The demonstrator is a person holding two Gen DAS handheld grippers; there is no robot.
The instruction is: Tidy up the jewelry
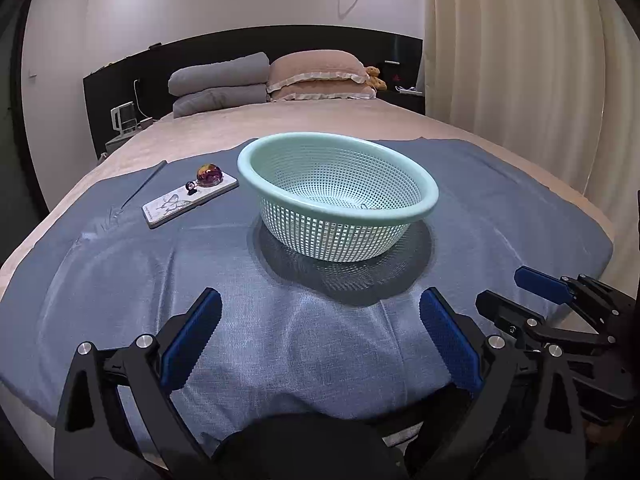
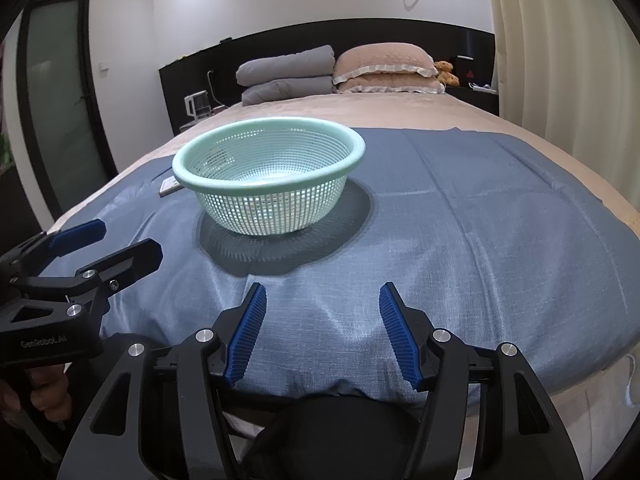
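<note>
Amber-beaded trinket [image 1: 209,175] sitting on a flat butterfly-printed case [image 1: 190,199] left of the green basket [image 1: 416,210], long axis slanting away rightward; nearer the left gripper [image 1: 320,338] than the right gripper [image 2: 322,332], ahead-left of both, jaws apart and empty.

Bare blue cloth [image 1: 320,340] ahead — basket [image 1: 338,200] blocks beyond.

Both wrist views near, angled down, sharing basket [image 1: 338,204] on bed [image 1: 280,120]
</note>
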